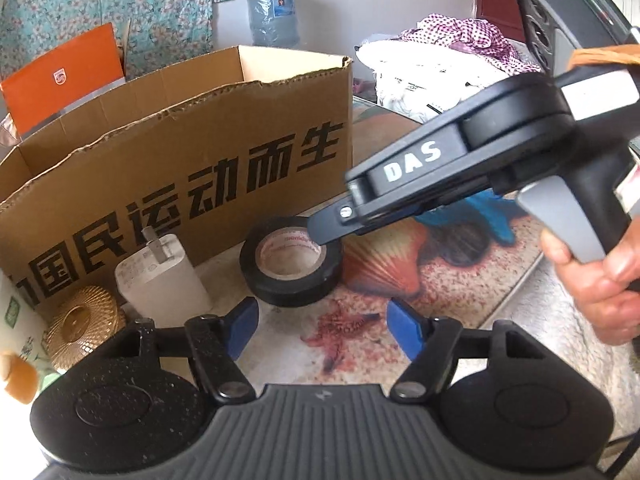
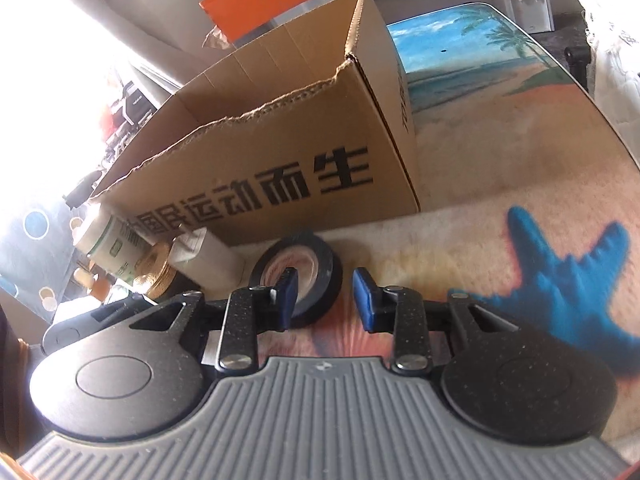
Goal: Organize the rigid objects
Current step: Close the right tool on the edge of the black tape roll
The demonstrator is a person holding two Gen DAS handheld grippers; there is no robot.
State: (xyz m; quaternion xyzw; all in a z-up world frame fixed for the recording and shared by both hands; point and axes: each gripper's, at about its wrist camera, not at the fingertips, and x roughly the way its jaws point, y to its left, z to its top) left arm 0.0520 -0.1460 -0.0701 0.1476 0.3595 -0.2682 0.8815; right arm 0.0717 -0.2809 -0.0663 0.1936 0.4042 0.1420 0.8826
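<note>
We see the roll of black tape lying flat on the table just before the cardboard box. Our right hand-held gripper straddles its rim, jaws apart, one finger in the core. Our left hand-held gripper gapes empty.

Glossy black tape roll; matt corrugated cardboard box.

Pale wall, floral curtain, beach-print table, glaring window light (left)
</note>
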